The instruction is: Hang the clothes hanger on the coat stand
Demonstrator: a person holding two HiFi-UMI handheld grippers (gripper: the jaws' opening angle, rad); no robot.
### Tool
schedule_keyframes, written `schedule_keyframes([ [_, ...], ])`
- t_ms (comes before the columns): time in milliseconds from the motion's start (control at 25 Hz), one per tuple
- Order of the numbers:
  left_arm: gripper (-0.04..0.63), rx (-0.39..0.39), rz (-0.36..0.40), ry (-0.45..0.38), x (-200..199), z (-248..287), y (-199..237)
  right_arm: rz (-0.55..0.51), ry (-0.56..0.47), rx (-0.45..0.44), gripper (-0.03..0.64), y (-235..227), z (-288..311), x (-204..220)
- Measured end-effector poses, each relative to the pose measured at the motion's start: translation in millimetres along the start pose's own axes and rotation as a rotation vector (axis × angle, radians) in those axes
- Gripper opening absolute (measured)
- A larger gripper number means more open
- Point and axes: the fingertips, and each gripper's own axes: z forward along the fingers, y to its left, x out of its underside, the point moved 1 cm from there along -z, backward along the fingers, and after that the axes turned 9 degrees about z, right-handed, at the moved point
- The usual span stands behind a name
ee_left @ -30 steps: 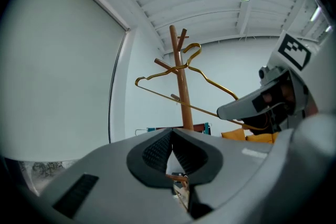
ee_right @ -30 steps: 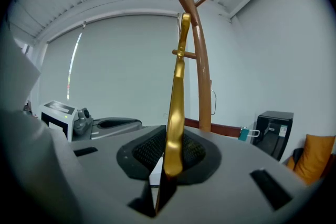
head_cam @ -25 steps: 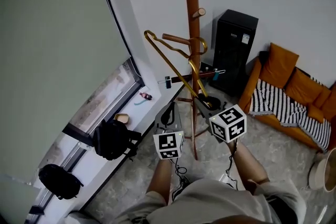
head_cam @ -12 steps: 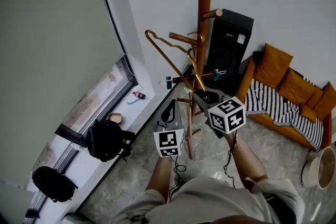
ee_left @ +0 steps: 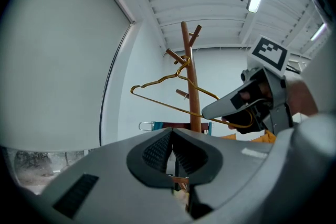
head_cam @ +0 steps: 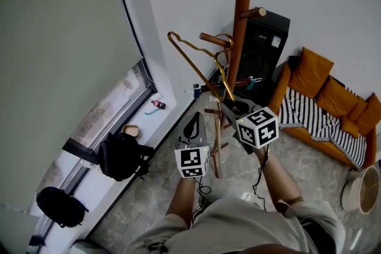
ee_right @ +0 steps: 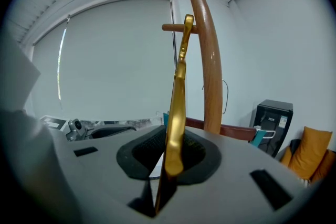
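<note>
My right gripper (ee_right: 167,159) has its jaws pinching the one gold hanger (ee_right: 177,86) by one end, with the metal standing edge-on between the pads. My left gripper (ee_left: 172,150) has its jaws pressed together with nothing in them. It sits low, just left of the right one and short of the coat stand (head_cam: 241,21). That makes two grippers, each with one marker cube, and only one of them is loaded.

The hanger slants up from the right jaws to the stand. Its hook (head_cam: 224,58) is close beside the pole, just under the peg (head_cam: 214,40) that points toward the window. I cannot tell whether the hook bears on that peg. Up the single wooden pole I count three pegs in the head view: that one and two higher ones on the opposite side.

Behind the stand is one black cabinet (head_cam: 265,38). To the stand's right, one orange sofa (head_cam: 315,71) carries one striped blanket (head_cam: 315,119). To its left, two black bags (head_cam: 122,156) sit on the window ledge (head_cam: 107,190).
</note>
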Motion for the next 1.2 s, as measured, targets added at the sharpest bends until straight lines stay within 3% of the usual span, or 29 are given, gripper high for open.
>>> schedule_keyframes([
  [560, 0.008, 0.004, -0.013, 0.027, 14.2, -9.7, -2.9, -0.003, -0.005, 0.022, 0.051, -0.3, 3.5, 15.8],
  [1040, 0.009, -0.005, 0.002, 0.052, 19.0, -24.8, -16.2, -0.078, -0.109, 0.088, 0.054, -7.0, -10.9, 14.5],
  [1200, 0.008, -0.012, 0.01, 0.048, 16.8, -28.9, -25.3, -0.079, -0.142, 0.074, 0.084, -8.9, -20.2, 15.6],
])
